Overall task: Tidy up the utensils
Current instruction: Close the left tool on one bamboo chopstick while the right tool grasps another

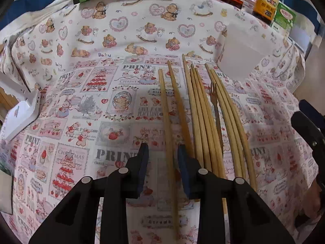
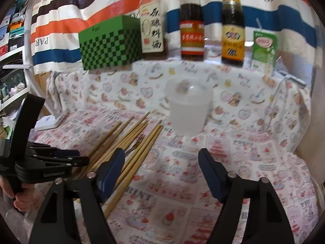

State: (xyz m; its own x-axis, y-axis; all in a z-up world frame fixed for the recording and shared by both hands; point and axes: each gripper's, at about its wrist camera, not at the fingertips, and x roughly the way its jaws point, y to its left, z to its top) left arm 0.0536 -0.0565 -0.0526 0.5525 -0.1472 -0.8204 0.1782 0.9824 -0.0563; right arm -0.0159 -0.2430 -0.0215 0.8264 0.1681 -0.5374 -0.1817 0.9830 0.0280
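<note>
The left gripper (image 1: 162, 158) stands narrow astride one pale wooden chopstick (image 1: 167, 111), pads not touching it, mid-table on the patterned cloth (image 1: 81, 105). The right gripper (image 2: 161, 168) gapes wide and empty. The translucent plastic cup (image 2: 187, 109) stands behind the chopsticks.

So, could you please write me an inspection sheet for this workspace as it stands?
Surface: table under pink printed cloth, over a bear-print cloth behind.
Job's things: loose wooden chopsticks lying side by side; small fork among them; translucent white plastic cup upright beyond their tips.
Clutter: green checkered box, three sauce bottles, green drink carton along the back; white flat device at one edge.
Grippers: left gripper straddles the outermost chopstick, pads not touching it; right gripper open, nothing between its fingers.
Cables: nothing seen.
Surroundings: striped cloth backdrop, shelves to the side.
</note>
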